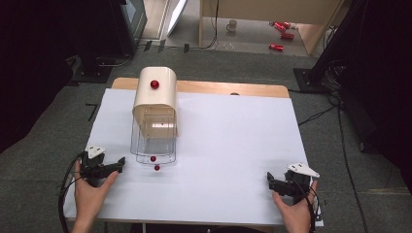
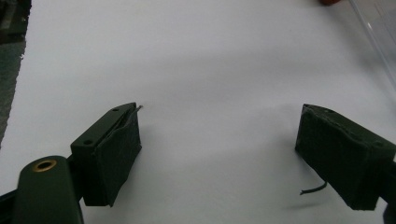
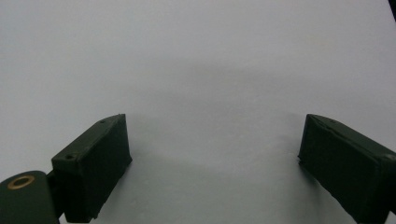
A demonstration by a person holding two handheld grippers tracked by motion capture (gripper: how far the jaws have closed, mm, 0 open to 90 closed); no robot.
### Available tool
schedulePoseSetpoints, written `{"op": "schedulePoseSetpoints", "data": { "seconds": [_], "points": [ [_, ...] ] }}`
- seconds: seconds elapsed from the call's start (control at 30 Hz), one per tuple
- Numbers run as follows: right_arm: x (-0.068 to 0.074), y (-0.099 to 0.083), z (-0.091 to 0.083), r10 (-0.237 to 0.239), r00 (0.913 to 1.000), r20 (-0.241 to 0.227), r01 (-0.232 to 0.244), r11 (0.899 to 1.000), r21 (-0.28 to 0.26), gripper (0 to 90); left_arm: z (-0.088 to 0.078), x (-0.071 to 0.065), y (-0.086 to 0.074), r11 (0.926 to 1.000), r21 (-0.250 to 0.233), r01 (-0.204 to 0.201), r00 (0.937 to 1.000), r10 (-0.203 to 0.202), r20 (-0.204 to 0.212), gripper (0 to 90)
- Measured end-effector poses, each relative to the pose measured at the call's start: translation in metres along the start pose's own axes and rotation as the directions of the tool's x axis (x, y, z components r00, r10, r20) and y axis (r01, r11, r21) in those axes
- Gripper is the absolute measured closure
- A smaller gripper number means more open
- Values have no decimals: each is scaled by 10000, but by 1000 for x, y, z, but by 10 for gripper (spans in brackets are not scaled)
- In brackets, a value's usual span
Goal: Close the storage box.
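Note:
A cream, round-topped box (image 1: 155,99) with a red knob (image 1: 154,84) stands at the back left of the white tabletop (image 1: 233,145). Its clear door (image 1: 154,143) lies folded down towards me, with a small red knob (image 1: 153,158) at its front edge. My left gripper (image 1: 120,164) rests on the table left of that door, open and holding nothing. In the left gripper view the gripper (image 2: 219,154) has the clear door's edge (image 2: 378,37) at the upper right. My right gripper (image 1: 270,180) sits near the front right corner; in its own view it (image 3: 212,158) stands open over bare white surface.
A strip of wooden table (image 1: 218,88) shows behind the white sheet. On the floor beyond lie red cans (image 1: 282,34) and a mug (image 1: 232,25). Dark stands and cables flank the table on both sides.

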State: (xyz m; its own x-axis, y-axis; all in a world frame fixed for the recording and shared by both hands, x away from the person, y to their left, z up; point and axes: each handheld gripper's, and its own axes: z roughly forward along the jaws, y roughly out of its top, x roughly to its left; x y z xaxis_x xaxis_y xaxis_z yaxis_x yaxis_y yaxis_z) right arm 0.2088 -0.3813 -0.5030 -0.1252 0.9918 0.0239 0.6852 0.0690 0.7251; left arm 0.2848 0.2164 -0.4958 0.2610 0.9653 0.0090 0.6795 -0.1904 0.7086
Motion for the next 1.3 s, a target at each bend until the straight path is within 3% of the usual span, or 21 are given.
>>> {"op": "schedulePoseSetpoints", "data": {
  "seconds": [0.17, 0.4, 0.8, 1.03, 1.3],
  "points": [
    [0, 0, 0, 16, 10000, -85, -16, 10000, -7, 84, 0, 0, 0, 10000, 2, 9, 10000, -9, -5, 142],
    [4, -2, -4, 196, 9993, 314, -191, 9997, -144, 135, 0, 0, 0, 10000, 8, -6, 10000, 6, -10, 143],
    [18, -1, -7, 96, 9999, -54, -97, 9996, -277, 160, 0, 0, 0, 10000, -4, 15, 10000, -15, -40, 145],
    [47, 10, -16, -308, 9966, -767, 254, 9972, -704, 159, 0, 0, 0, 10000, -2, -18, 10000, 18, -54, 148],
    [90, 27, -20, -954, 9848, -1454, 819, 9920, -960, 158, 0, 0, 0, 10000, 9, -43, 10000, 43, -51, 148]
  ]
}}
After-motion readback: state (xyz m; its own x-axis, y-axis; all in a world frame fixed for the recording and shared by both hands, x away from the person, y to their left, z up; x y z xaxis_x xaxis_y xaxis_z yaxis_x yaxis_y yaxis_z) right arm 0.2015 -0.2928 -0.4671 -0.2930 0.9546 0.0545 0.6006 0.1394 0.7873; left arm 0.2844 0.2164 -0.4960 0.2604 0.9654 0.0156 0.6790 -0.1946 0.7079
